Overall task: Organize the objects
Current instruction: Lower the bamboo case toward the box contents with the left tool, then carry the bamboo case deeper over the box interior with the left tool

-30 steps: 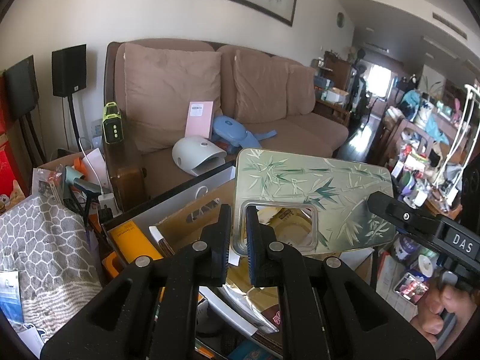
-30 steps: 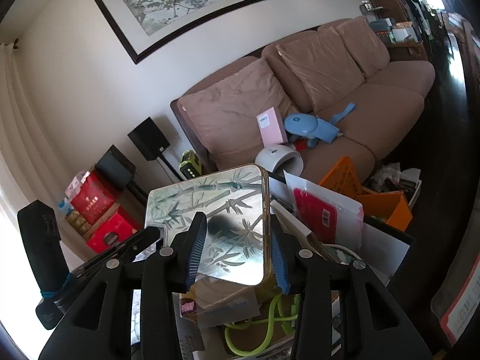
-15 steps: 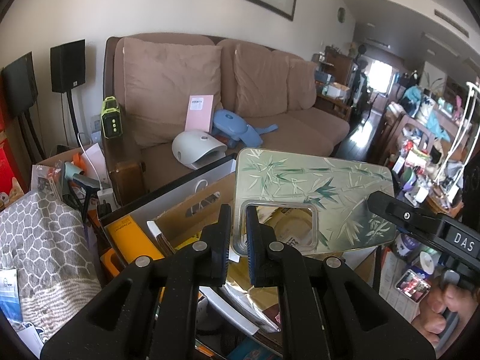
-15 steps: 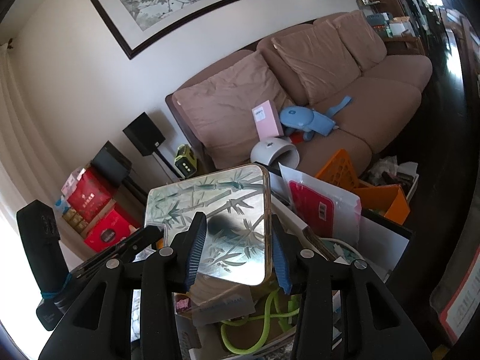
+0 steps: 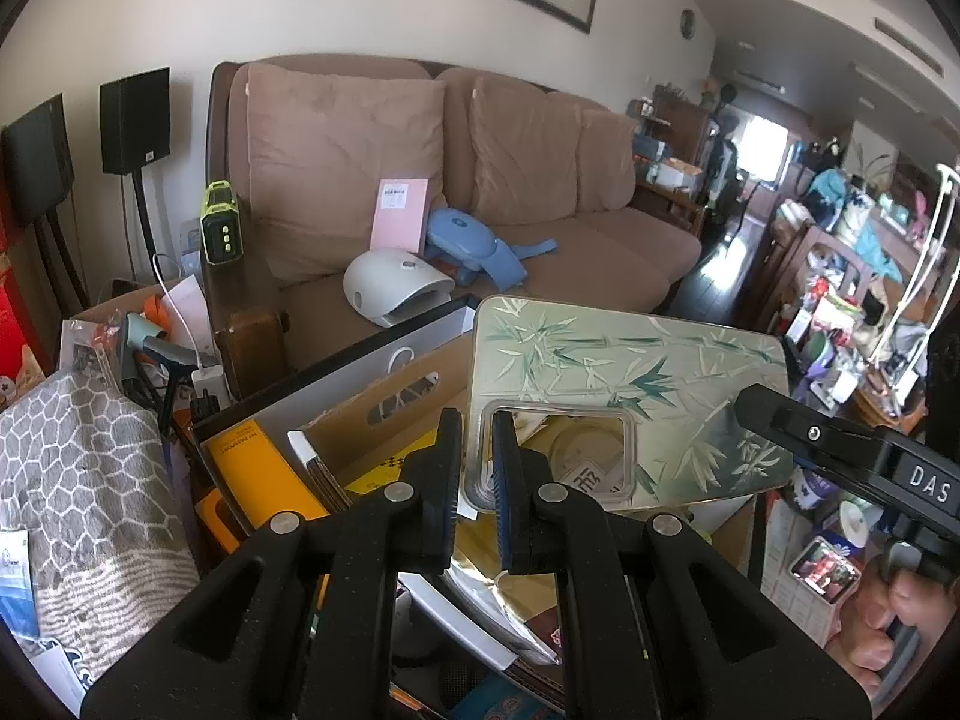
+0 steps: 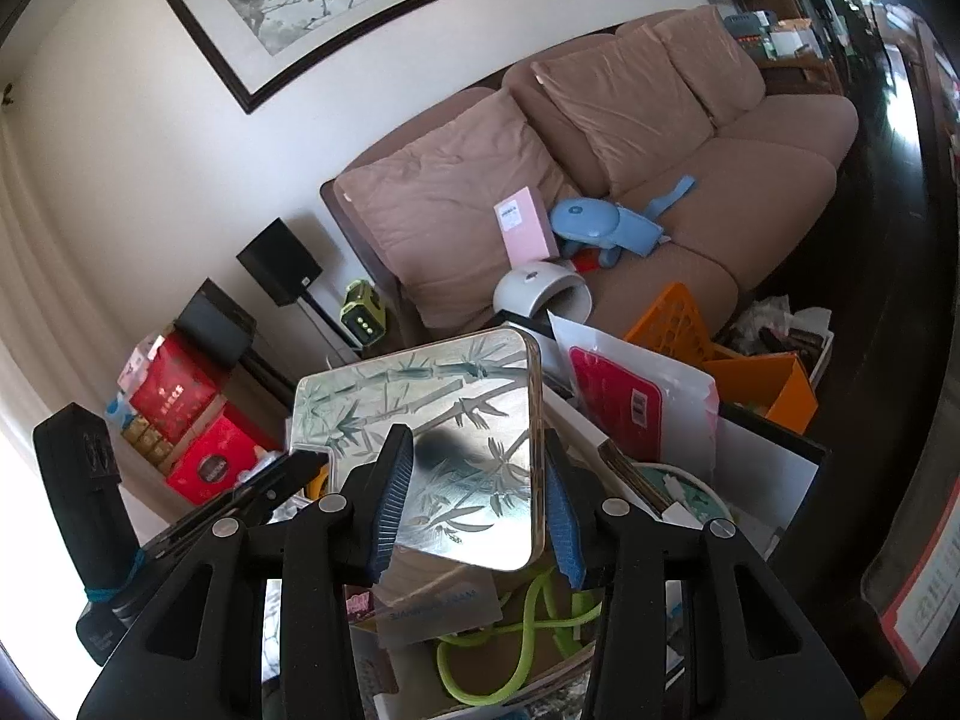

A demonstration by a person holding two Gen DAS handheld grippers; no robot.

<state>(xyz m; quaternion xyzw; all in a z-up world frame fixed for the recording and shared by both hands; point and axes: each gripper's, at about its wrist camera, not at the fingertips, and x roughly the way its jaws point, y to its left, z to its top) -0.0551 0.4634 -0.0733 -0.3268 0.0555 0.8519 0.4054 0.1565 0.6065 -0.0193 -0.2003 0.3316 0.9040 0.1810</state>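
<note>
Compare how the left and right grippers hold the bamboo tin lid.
The left gripper is nearly shut, pinching the bamboo lid at the thin rim beside its clear window; the right gripper stands wider, straddling the lid's solid end across its width. Both have black jaws with blue pads and bear the same lid.

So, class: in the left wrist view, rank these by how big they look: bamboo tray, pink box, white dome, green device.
1. Bamboo tray, nearest the camera
2. White dome
3. Pink box
4. Green device, close to the box, so unsure
</note>
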